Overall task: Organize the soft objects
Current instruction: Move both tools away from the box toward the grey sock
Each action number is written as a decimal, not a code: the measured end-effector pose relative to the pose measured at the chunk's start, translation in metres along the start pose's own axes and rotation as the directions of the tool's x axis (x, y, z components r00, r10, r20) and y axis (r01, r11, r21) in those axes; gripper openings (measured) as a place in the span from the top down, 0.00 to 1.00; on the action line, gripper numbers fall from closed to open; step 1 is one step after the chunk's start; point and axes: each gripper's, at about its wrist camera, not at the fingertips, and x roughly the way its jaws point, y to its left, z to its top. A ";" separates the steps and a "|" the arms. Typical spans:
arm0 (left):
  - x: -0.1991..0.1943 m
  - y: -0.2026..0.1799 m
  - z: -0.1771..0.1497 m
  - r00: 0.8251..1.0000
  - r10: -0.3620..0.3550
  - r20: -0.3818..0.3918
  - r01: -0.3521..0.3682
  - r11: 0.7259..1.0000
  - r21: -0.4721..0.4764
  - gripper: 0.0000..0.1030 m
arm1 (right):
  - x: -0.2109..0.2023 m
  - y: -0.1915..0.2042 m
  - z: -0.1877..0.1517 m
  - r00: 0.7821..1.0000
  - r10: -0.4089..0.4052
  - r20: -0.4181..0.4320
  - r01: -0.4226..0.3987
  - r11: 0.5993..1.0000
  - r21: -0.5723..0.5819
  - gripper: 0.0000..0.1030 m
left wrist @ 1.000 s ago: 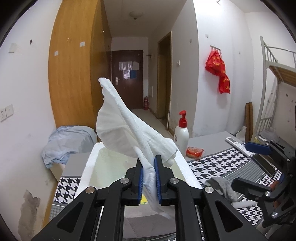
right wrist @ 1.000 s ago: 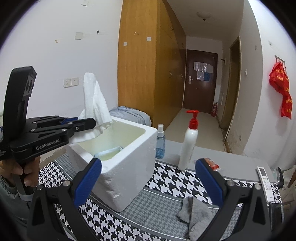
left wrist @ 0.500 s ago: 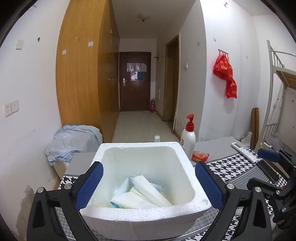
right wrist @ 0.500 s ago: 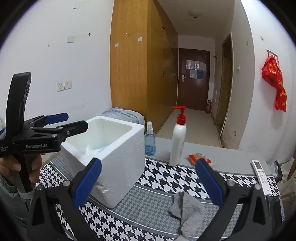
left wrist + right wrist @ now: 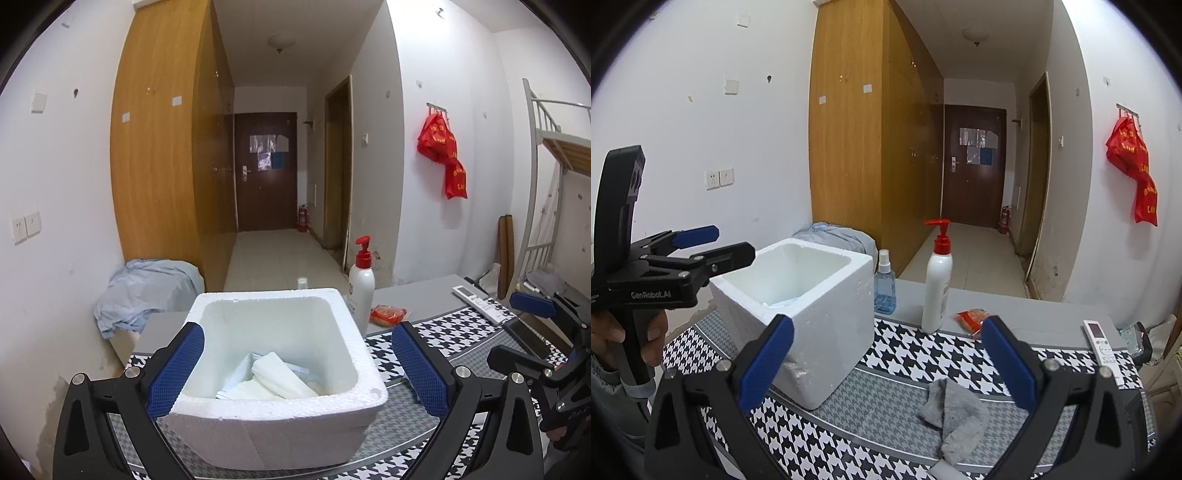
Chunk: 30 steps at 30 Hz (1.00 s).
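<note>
Foam box [image 5: 273, 369] fills the left wrist view; white cloth [image 5: 275, 380] lies loose at its bottom. Left gripper [image 5: 295, 373] stands wide open around the near rim, nothing between the pads; the jaws have just been opening. A second ago it pinched that cloth above the box, now it's dropped inside. Good practice here: back off straight, don't clip the rim.

Right wrist view: right gripper [image 5: 886, 362] open, empty, over the houndstooth desk [image 5: 812, 435]. Grey cloth [image 5: 955, 417] sits crumpled just ahead, well apart from the box. Likely next pick: come down on the thick fold, pinch the middle. Cloth itself hasn't shifted.
</note>
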 end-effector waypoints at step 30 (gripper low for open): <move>-0.049 -0.036 -0.012 0.998 -0.038 0.055 0.036 0.999 0.026 0.01 | -0.055 -0.010 -0.018 0.998 -0.025 0.052 0.025 1.000 0.002 0.00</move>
